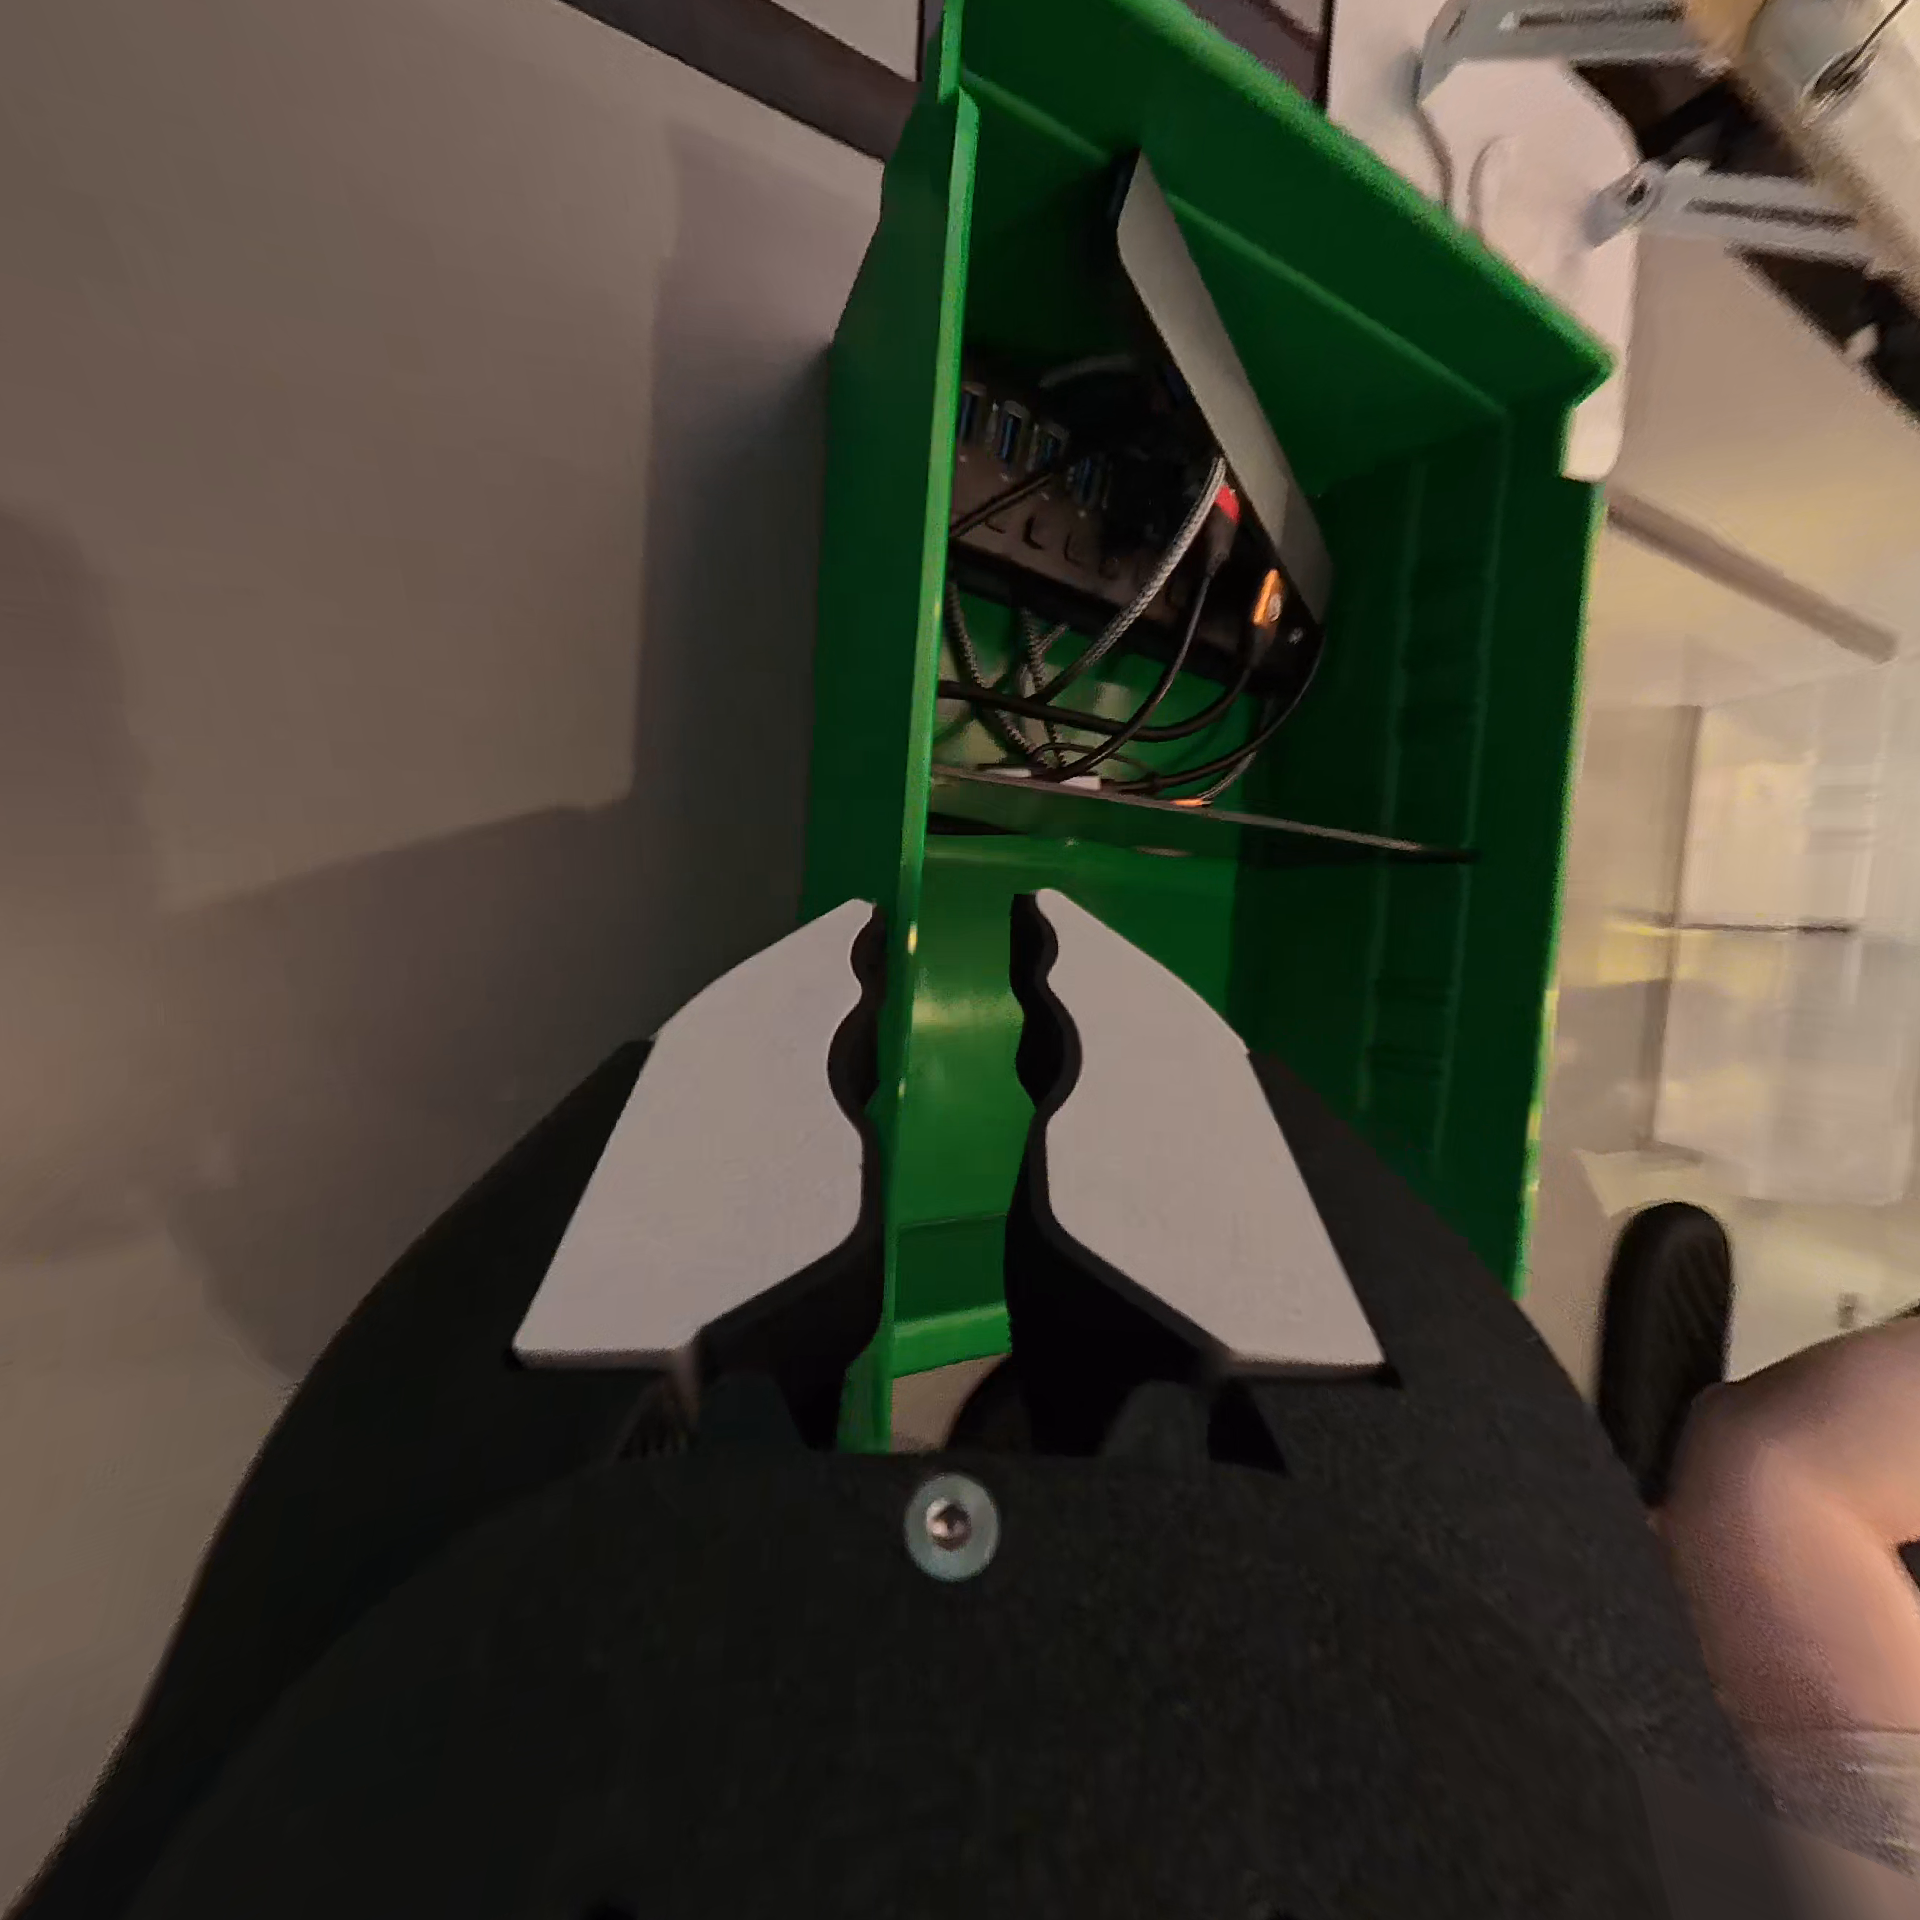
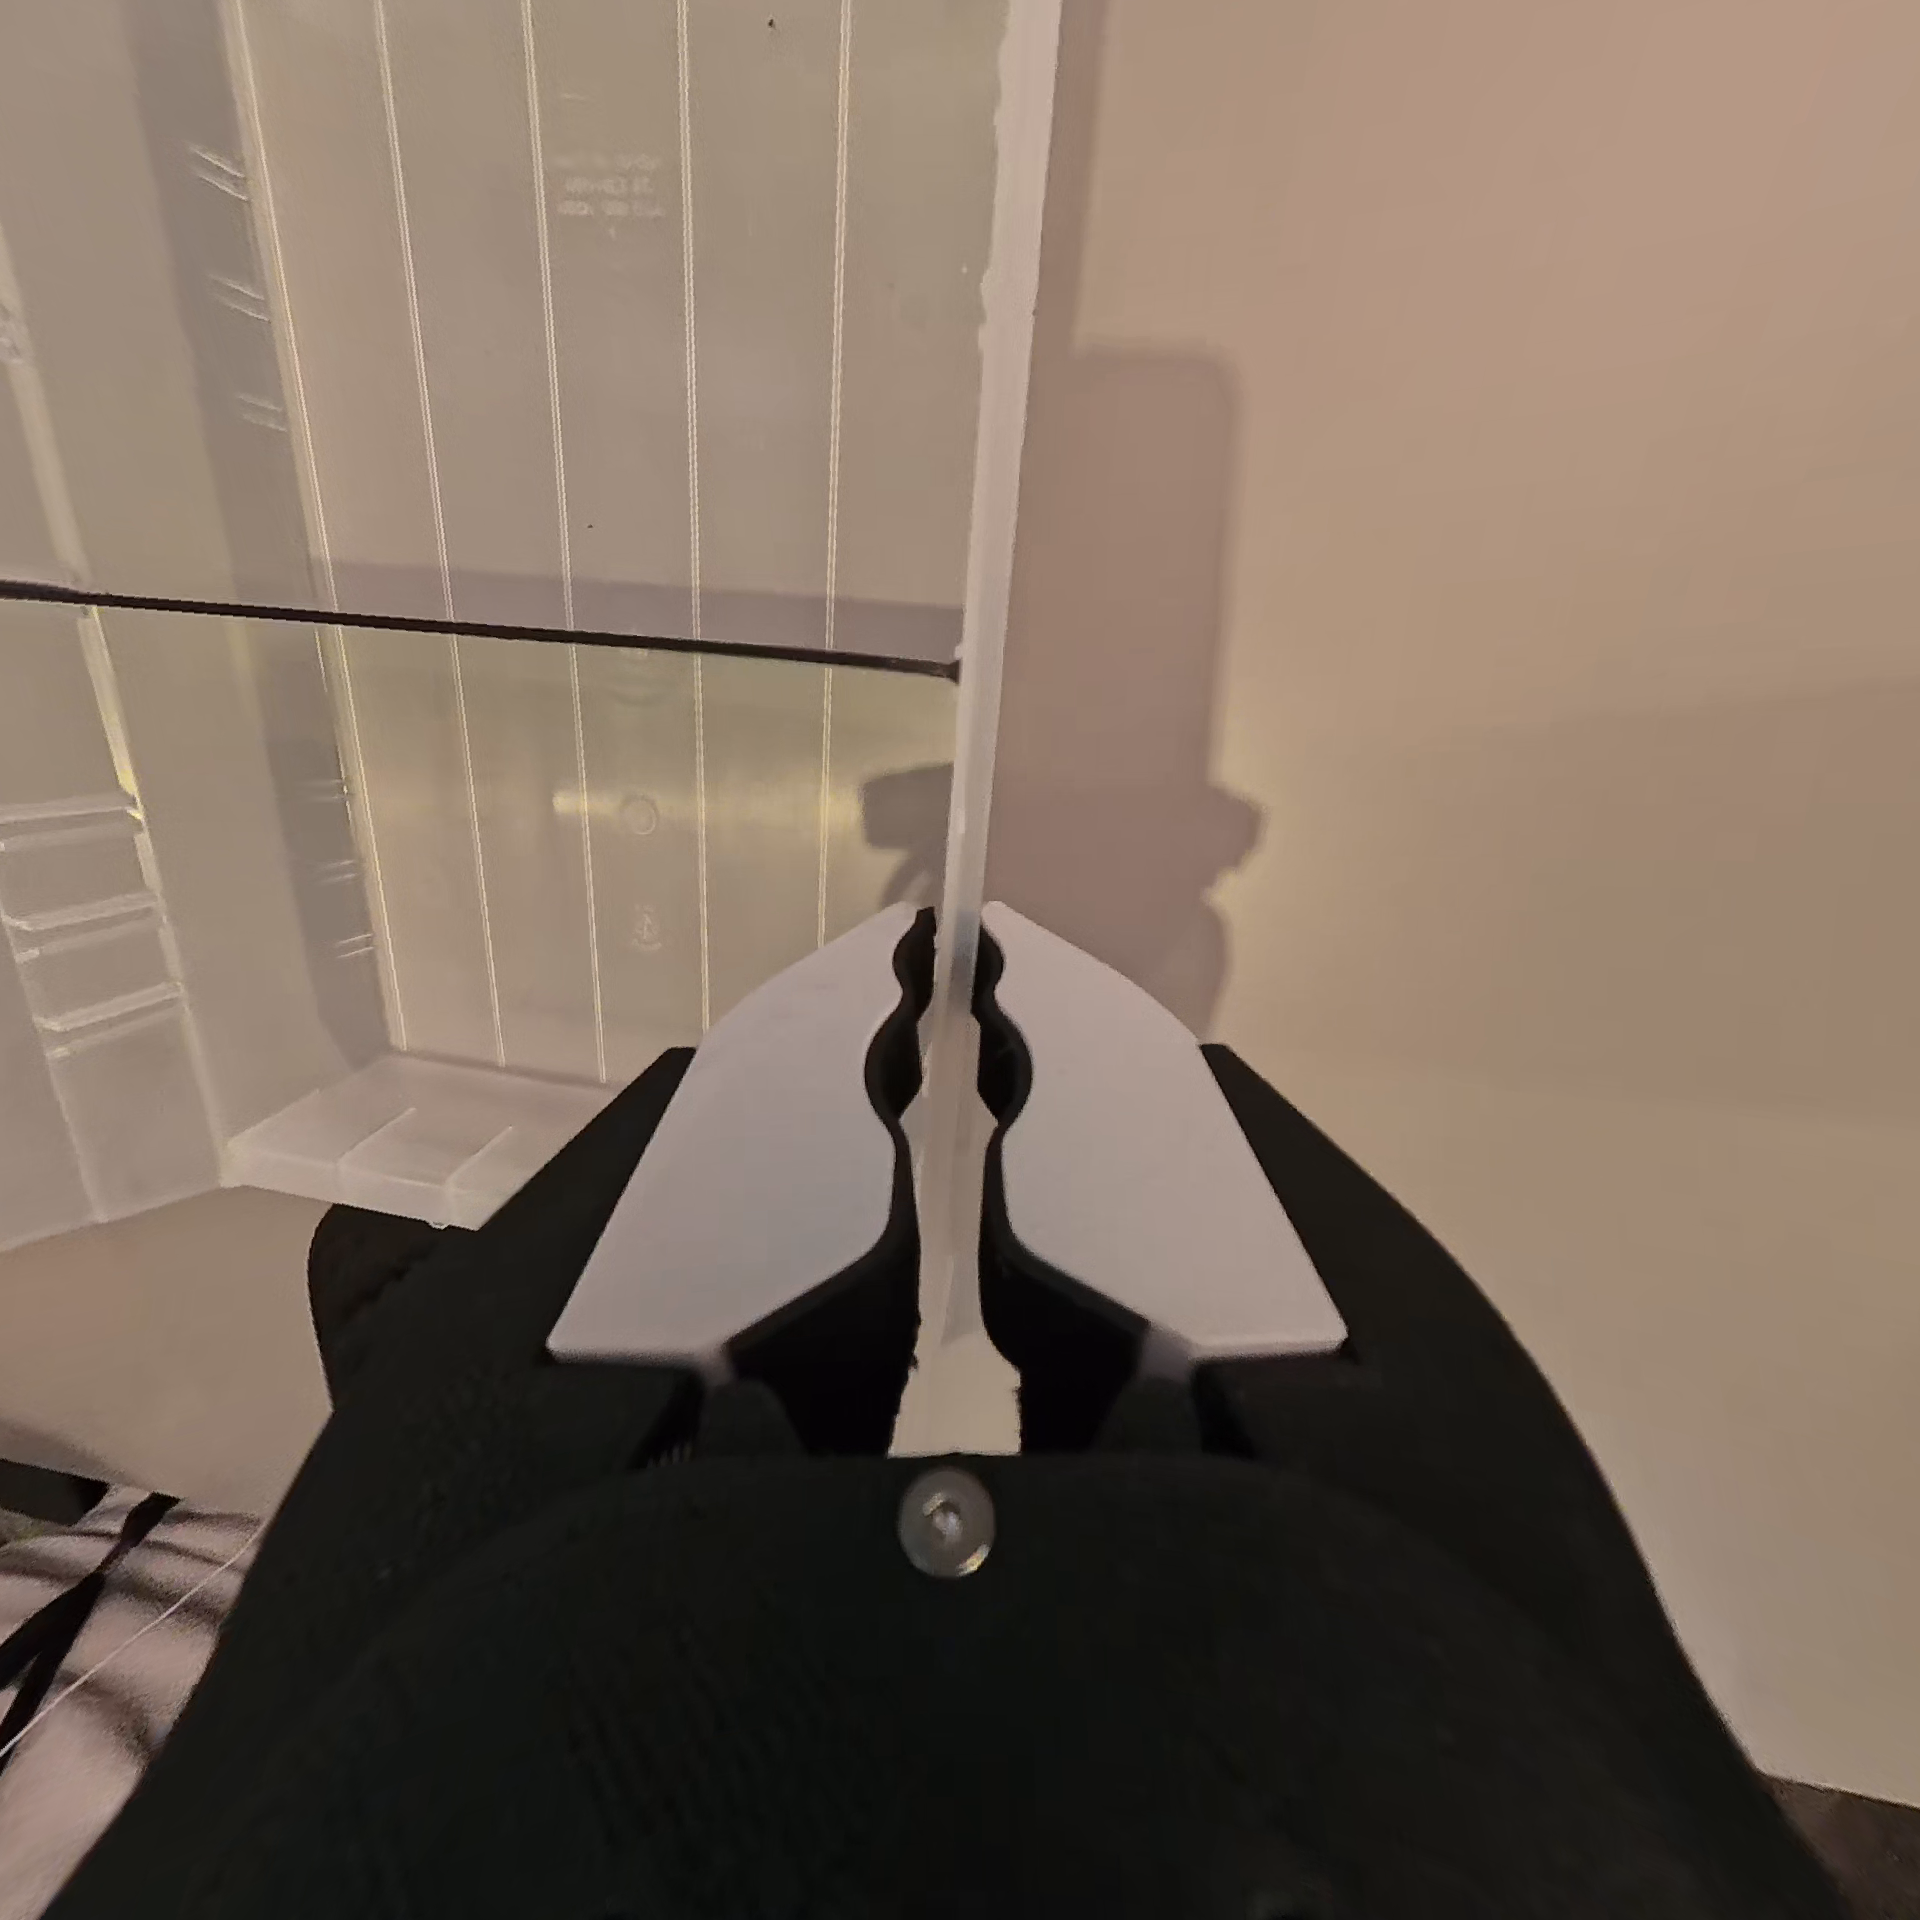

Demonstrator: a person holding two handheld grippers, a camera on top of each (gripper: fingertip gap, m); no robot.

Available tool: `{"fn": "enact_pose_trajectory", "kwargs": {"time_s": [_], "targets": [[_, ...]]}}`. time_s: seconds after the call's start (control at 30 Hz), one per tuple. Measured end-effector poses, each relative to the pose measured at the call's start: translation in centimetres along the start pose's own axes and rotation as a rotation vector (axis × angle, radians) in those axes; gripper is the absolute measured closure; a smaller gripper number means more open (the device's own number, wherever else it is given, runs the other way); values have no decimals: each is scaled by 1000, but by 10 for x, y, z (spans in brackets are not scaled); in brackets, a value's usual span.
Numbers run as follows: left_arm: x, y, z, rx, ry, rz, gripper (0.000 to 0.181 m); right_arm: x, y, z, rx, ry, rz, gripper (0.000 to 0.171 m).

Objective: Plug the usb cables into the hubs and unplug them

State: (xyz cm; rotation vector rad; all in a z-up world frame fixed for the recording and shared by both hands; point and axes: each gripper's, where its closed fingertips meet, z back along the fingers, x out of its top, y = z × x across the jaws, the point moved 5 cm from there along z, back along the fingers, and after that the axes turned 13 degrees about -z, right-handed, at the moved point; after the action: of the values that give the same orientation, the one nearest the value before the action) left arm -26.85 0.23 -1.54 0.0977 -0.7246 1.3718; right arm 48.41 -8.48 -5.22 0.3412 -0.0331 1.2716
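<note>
My left gripper (image 1: 951, 909) is shut on the near wall of a green plastic bin (image 1: 1382, 644), which is tipped so its inside faces me. Inside lie a black USB hub (image 1: 1049, 488) with blue ports, a hub with a white side (image 1: 1216, 364), and several black and braided cables (image 1: 1091, 686) tangled below them. A thin black divider (image 1: 1195, 816) crosses the bin. My right gripper (image 2: 956, 914) is shut on the wall edge of a clear plastic bin (image 2: 623, 416), which holds a thin black divider (image 2: 468, 623) and nothing else that I can see.
A pale table surface (image 1: 364, 520) spreads to the left of the green bin and shows to the right of the clear bin (image 2: 1507, 520). Metal brackets (image 1: 1704, 208) show at the top right, blurred. A person's hand (image 1: 1808, 1558) and a dark glove show at lower right. Spacing between my two grippers at the tips: around 75 cm. My left gripper's tips are some 15 cm from the black USB hub (image 1: 1049, 488).
</note>
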Motion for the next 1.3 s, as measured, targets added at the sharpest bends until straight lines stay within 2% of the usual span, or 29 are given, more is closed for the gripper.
{"fn": "enact_pose_trajectory", "kwargs": {"time_s": [0.13, 0.23, 0.3, 0.37, 0.4, 0.5, 0.73, 1.03, 1.3], "targets": [[-2, -8, -10, 40, 88, -95, 146, 3, 3, -2, 17, -1, 5, 165], [-8, -7, -24, 85, 196, -129, 146, 3, 3, -2, 20, -2, 6, 165], [-15, -3, -32, 114, 265, -124, 153, 3, 3, -2, 21, -4, 7, 165], [-17, 4, -35, 152, 280, -97, 167, 3, 3, -2, 24, -7, 9, 164], [-17, 7, -34, 161, 268, -79, 175, 3, 3, -2, 27, -7, 7, 164], [-16, 12, -33, 82, 193, 16, 170, 2, 2, -2, 33, -6, 5, 164], [-12, 39, -24, 60, 7, 129, 167, 2, 2, -2, 45, -6, 8, 164], [-29, 70, 1, 135, -74, 226, 168, -1, 4, -2, 24, 9, 19, 164], [-33, 71, 4, 128, -70, 235, 167, -9, -1, -1, 75, 31, -9, 164]]}}
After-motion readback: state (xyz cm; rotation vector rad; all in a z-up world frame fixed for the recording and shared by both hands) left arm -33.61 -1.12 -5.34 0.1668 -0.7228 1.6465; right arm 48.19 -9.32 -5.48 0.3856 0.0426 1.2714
